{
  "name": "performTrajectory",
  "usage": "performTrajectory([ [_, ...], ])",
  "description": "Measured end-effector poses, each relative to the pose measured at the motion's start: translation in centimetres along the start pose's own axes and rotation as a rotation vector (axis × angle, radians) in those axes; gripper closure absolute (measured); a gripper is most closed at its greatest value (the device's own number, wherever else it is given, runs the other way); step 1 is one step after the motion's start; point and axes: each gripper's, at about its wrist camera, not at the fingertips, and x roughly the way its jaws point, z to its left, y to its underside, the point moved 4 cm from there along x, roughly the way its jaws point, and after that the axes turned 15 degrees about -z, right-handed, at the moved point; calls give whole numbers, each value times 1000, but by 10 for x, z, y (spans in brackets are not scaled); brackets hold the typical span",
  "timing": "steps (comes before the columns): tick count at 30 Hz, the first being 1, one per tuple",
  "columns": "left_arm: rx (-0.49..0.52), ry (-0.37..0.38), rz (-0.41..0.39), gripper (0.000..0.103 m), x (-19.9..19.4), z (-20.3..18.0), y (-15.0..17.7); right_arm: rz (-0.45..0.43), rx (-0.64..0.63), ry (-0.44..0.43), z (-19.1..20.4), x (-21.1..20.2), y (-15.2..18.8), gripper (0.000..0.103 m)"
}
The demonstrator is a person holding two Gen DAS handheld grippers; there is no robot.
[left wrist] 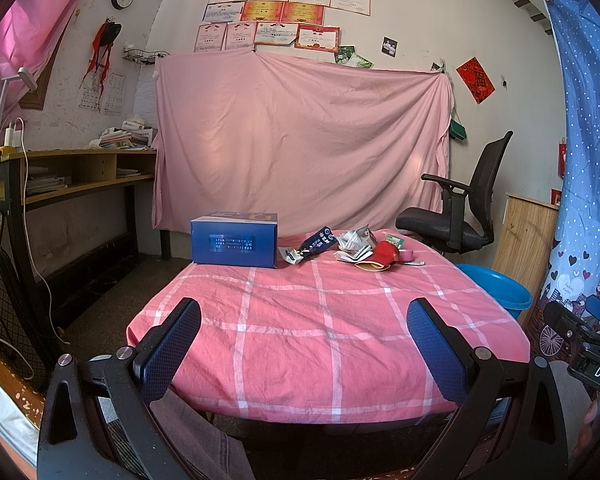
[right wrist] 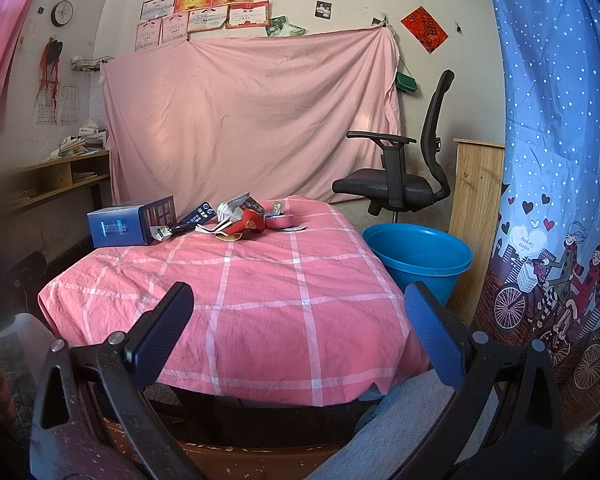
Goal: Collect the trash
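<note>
A heap of trash (left wrist: 356,246) (right wrist: 242,218) lies at the far end of a table under a pink checked cloth (left wrist: 324,320) (right wrist: 236,304): a dark blue wrapper (left wrist: 318,242) (right wrist: 196,215), crumpled silver foil (left wrist: 354,238), a red packet (left wrist: 386,254) (right wrist: 250,224) and a pink tape roll (right wrist: 281,221). A blue box (left wrist: 235,242) (right wrist: 130,226) stands left of the heap. A blue bin (left wrist: 496,286) (right wrist: 418,258) sits on the floor at the table's right. My left gripper (left wrist: 304,320) and right gripper (right wrist: 298,308) hang open and hold nothing, at the near edge, far from the heap.
A black office chair (left wrist: 458,208) (right wrist: 404,168) stands behind the bin, with a wooden board (right wrist: 476,216) beside it. A pink sheet (left wrist: 300,140) hangs on the back wall. A wooden desk (left wrist: 72,172) runs along the left. A blue patterned curtain (right wrist: 560,160) hangs at the right.
</note>
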Motion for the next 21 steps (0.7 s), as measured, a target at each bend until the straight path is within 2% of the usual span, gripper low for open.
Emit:
performTrajectory([
  [21,0,-1,-5,2,0,5,-2,0,1,-1,0,-1,-1,0],
])
